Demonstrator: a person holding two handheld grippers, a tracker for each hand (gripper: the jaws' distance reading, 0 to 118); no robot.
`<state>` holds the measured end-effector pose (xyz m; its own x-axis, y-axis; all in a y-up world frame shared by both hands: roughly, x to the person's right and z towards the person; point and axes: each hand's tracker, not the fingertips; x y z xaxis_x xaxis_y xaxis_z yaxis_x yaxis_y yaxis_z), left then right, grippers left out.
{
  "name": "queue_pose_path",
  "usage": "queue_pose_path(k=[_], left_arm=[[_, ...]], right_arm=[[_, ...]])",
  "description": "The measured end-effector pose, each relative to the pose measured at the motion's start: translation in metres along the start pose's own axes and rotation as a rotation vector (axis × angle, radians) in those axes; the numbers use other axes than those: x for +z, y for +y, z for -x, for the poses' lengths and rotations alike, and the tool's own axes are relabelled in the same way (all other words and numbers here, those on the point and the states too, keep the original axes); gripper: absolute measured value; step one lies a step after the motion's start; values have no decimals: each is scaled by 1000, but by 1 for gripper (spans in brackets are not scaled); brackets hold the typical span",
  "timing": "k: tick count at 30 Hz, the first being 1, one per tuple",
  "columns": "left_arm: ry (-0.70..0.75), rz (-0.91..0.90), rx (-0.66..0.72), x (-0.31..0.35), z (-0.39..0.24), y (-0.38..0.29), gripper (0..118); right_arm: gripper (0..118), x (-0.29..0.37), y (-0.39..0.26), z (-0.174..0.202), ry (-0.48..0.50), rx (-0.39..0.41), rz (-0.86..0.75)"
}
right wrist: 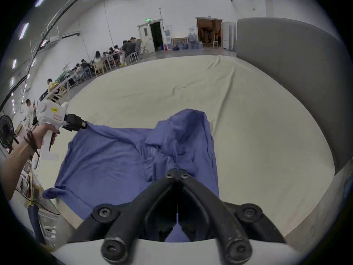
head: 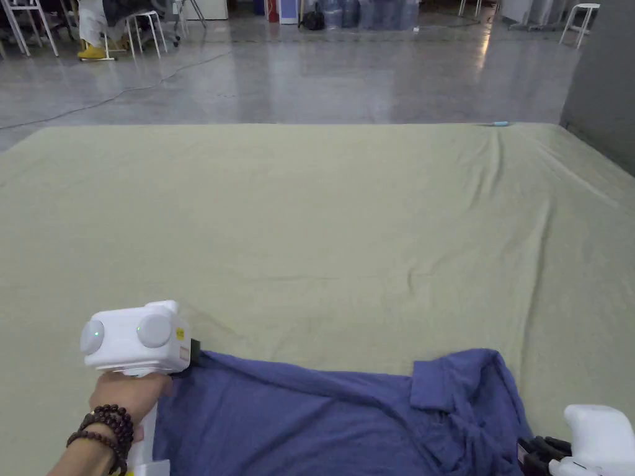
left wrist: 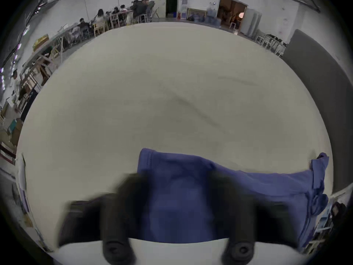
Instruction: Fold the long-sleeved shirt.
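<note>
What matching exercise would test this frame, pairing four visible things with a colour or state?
Things:
1. shirt
2. sheet under it
3. bracelet on the left wrist
4. right tool

Colour or state:
A. pale green
B. jaws closed on cloth
C. blue
D. dark brown

Pairs: 1-C, 2-A, 3-D, 4-B

We see the blue shirt [head: 322,421] cut off by the head view's bottom edge. The right gripper [head: 538,455], beside the shirt's collar, is cropped at that corner. In the left gripper view, the left gripper [left wrist: 178,198] over the shirt is smeared with blur; its grip is unreadable.
</note>
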<state>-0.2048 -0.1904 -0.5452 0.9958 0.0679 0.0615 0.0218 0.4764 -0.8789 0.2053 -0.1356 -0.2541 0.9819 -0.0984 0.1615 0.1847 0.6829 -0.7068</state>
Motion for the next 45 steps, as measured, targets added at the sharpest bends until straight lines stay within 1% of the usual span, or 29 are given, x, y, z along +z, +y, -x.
queue_pose_path(k=[1,2,4,8,9,10,11,12,13,14,15,16,17,18,19,20,22,24,25,29,31,33,34,36,39,41,43,45], left_arm=[[56,14,-31,4,-2,-6,0],[15,-39,-18,18,-9,-12,0],[-72,-43,-21,29,-14,-17,0],[-35,-82,-75,50,-15,-17,0],[-39,-86,-75,55,-15,-16,0],[-46,-94,-72,57,-10,-15,0],[-51,-101,-70,61,-10,-13,0],[-57,-106,-68,65,-10,-10,0],[-60,-111,-67,68,-11,-8,0],[-61,-112,-68,65,-7,-8,0],[-58,-113,-70,66,-8,-6,0],[-56,-113,-73,67,-9,-5,0],[-59,-113,-74,68,-10,-4,0],[-64,-114,-73,65,-7,-7,0],[-66,-112,-72,65,-8,-6,0],[-64,-111,-72,67,-9,-6,0],[-61,-113,-74,67,-6,-9,0],[-66,-118,-77,73,-4,-9,0],[-71,-126,-81,80,-2,-9,0],[-133,-221,-63,129,14,-27,0],[-150,-258,-65,157,24,-45,0],[-161,-289,-74,186,31,-65,0],[-159,-292,-71,198,37,-80,0],[-166,-306,-67,220,44,-107,0],[-189,-290,-71,233,54,-151,0],[-178,-243,-94,229,55,-181,0],[-181,-169,-116,218,53,-205,0],[-182,-104,-135,200,49,-222,0]], right_arm=[[0,-3,3,-2,-2,3,4],[0,-8,8,-5,-1,5,8],[0,-18,26,-9,15,11,8],[0,-51,89,-15,8,9,-27],[14,-61,103,-16,15,2,-28],[46,-77,119,-17,15,-6,-10],[87,-96,133,-19,29,-14,56],[90,-111,143,-20,27,-5,94],[85,-127,151,-20,8,8,125],[79,-145,157,-19,-23,9,196],[74,-158,160,-19,-25,6,248],[70,-173,160,-20,-2,-2,304],[60,-186,158,-19,4,-10,345],[43,-196,155,-18,9,-17,386],[13,-206,150,-16,3,-24,423],[3,-213,143,-15,1,-4,442],[3,-206,139,-12,-14,17,386],[3,-186,142,-9,-25,35,344],[3,-172,143,-8,-10,57,300],[3,-92,140,-11,93,55,137],[3,-49,130,-14,125,73,67],[3,-12,115,-16,127,62,13],[3,6,105,-19,148,64,-7],[3,30,82,-25,157,35,-5],[3,60,41,-32,156,38,-3],[3,67,14,-36,117,44,15],[3,64,-12,-40,97,21,59],[3,51,-35,-40,108,29,134]])
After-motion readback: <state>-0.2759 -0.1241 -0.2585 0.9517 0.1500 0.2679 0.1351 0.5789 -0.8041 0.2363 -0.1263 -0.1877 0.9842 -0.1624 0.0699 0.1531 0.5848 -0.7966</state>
